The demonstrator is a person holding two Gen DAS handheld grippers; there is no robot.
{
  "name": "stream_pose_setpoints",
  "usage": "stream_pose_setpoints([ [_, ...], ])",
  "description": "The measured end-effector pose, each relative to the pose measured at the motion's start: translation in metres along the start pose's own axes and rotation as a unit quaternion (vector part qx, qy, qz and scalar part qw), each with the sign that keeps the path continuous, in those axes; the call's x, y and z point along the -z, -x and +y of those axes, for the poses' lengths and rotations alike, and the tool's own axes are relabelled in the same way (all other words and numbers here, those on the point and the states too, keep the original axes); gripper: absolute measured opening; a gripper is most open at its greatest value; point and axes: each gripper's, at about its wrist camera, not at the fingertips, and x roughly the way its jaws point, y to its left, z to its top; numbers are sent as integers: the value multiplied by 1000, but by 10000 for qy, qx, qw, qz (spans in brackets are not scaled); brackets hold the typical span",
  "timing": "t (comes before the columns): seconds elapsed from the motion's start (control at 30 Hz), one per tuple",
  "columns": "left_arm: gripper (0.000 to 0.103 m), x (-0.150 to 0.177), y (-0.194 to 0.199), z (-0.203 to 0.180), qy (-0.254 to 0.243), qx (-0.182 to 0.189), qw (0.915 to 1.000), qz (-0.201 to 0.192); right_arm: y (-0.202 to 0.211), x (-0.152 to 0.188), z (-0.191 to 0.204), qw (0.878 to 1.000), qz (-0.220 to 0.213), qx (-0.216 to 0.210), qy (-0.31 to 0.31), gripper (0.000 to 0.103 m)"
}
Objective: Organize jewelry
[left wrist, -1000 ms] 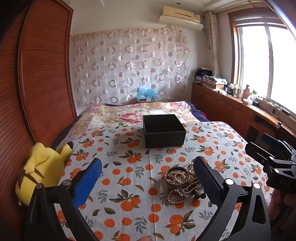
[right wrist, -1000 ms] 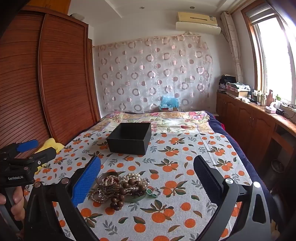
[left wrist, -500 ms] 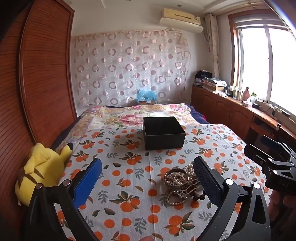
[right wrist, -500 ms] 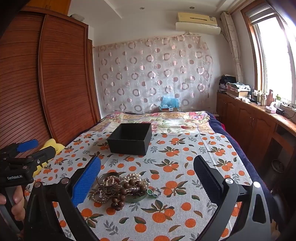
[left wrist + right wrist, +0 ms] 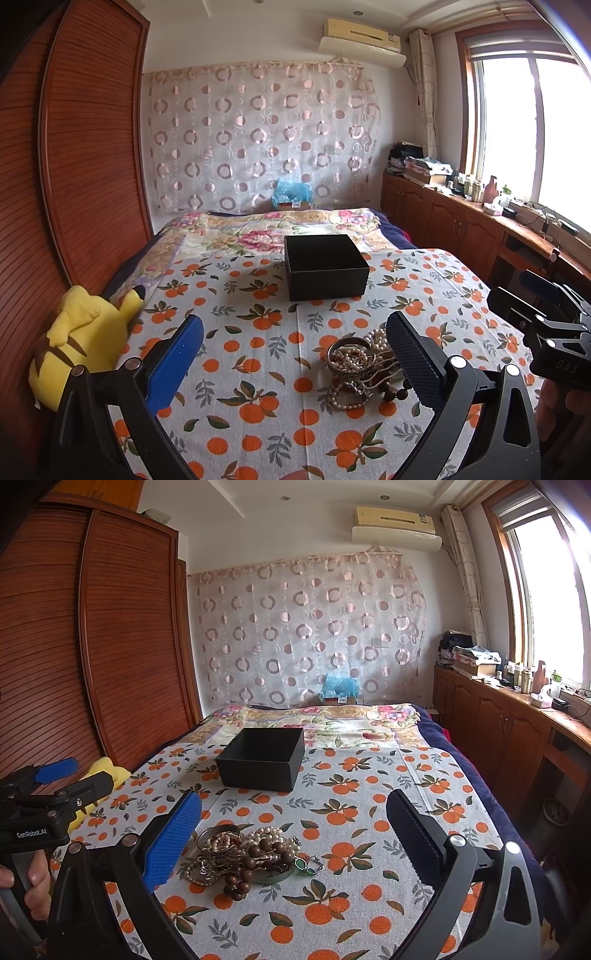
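A tangled pile of jewelry [image 5: 356, 365] lies on the orange-print cloth: pearl strands, a metal bangle, brown wooden beads. It also shows in the right wrist view [image 5: 245, 853], with a green piece at its right. An open black box [image 5: 325, 269] stands farther back, also in the right wrist view [image 5: 262, 758]. My left gripper [image 5: 295, 354] is open and empty, the pile just inside its right finger. My right gripper [image 5: 295, 834] is open and empty, the pile near its left finger.
A yellow plush toy [image 5: 81, 339] lies at the bed's left edge beside the wooden wardrobe [image 5: 74, 184]. A wooden counter [image 5: 480, 221] with clutter runs along the right under the window. The other gripper shows at each view's side [image 5: 546, 325] [image 5: 44, 805].
Both views have shifted only slightly; the jewelry pile and box have stayed in place and both grippers have stayed open.
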Motion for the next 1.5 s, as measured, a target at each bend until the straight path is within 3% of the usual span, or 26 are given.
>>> stream_pose_setpoints([
  [1.5, 96, 1, 2, -3, 30, 19, 10000, 3, -5, 7, 0, 10000, 67, -8, -37, 101],
])
